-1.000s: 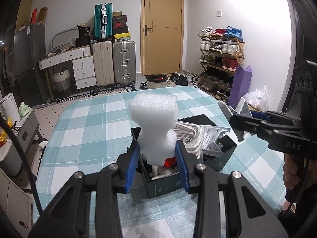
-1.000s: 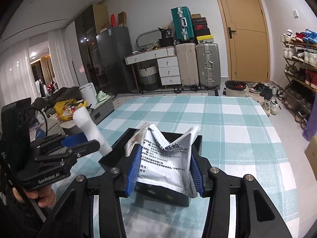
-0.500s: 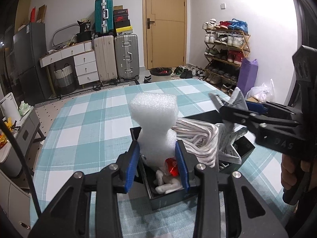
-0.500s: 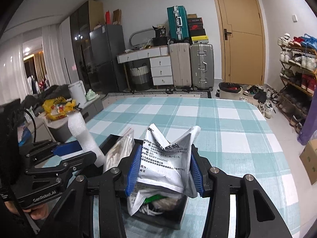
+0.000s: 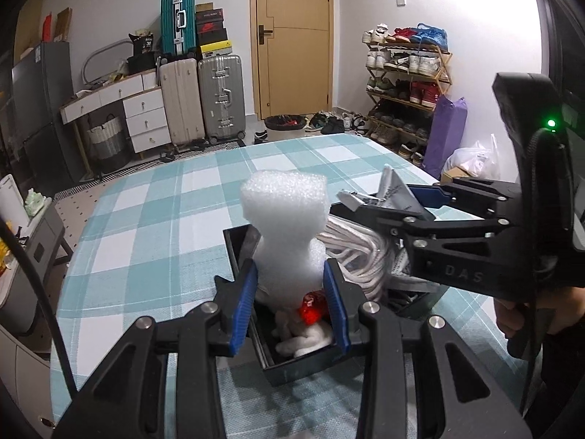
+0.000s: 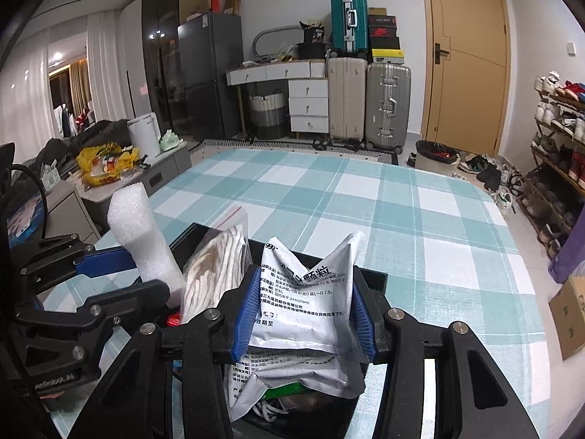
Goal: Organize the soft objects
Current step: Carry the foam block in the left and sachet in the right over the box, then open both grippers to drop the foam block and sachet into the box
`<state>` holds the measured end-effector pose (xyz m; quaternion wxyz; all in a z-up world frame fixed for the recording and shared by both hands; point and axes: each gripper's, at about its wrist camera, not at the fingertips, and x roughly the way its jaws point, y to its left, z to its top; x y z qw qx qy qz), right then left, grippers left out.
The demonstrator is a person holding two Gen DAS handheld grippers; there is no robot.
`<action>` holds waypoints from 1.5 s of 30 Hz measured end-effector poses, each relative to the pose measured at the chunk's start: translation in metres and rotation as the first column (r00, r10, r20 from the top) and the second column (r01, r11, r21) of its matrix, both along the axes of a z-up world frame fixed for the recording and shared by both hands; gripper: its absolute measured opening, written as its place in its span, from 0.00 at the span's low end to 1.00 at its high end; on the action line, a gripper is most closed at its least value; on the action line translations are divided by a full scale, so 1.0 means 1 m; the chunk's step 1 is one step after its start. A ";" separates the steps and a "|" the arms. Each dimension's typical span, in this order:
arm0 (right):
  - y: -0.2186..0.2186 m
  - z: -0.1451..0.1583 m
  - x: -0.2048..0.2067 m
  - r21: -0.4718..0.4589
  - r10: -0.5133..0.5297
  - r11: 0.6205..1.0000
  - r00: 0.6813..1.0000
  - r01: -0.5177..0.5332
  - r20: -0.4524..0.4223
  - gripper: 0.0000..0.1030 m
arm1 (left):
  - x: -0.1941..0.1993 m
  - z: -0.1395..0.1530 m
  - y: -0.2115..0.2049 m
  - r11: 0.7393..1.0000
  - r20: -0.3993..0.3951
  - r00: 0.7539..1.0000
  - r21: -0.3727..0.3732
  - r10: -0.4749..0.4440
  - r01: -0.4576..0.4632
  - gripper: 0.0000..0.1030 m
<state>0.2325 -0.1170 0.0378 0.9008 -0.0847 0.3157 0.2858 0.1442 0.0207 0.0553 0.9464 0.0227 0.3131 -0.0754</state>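
My left gripper [image 5: 290, 292] is shut on a white foam block [image 5: 287, 226] and holds it upright over the left end of a black box [image 5: 299, 367] on the checked tablecloth. My right gripper [image 6: 305, 311] is shut on a white medicine sachet [image 6: 310, 292] over the same box [image 6: 373, 278]; it also shows in the left wrist view [image 5: 420, 216]. The box holds a bagged coil of white rope [image 5: 351, 252], a red item [image 5: 310, 305] and something soft and white [image 5: 303, 336]. The foam block [image 6: 140, 234] and left gripper [image 6: 120, 274] show in the right wrist view.
The teal and white checked table [image 6: 365, 201] spreads beyond the box. Suitcases [image 5: 201, 95], a white drawer unit [image 5: 142, 113], a door and a shoe rack [image 5: 406, 84] stand across the room. A low cabinet with a yellow bag [image 6: 106, 161] stands left of the table.
My right gripper has come in over the box with the sachet, closer to my left gripper. The left gripper has kept the foam block over the box's left end.
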 end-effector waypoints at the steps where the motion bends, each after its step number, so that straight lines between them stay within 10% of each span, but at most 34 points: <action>1: 0.000 -0.001 0.001 -0.002 0.002 1.000 1.000 -0.002 -0.004 0.45 | 0.000 -0.001 0.000 1.000 -0.006 1.000 0.000 -0.002 0.002 0.35; 25: 0.003 -0.003 0.001 -0.042 0.077 0.996 0.997 -0.078 -0.026 0.57 | -0.003 -0.004 0.004 0.999 -0.036 0.999 -0.034 -0.014 0.012 0.37; 45: -0.034 0.014 -0.024 0.020 0.051 0.999 0.999 -0.051 0.005 0.99 | -0.017 0.006 0.002 0.999 0.009 1.000 -0.049 -0.018 0.019 1.00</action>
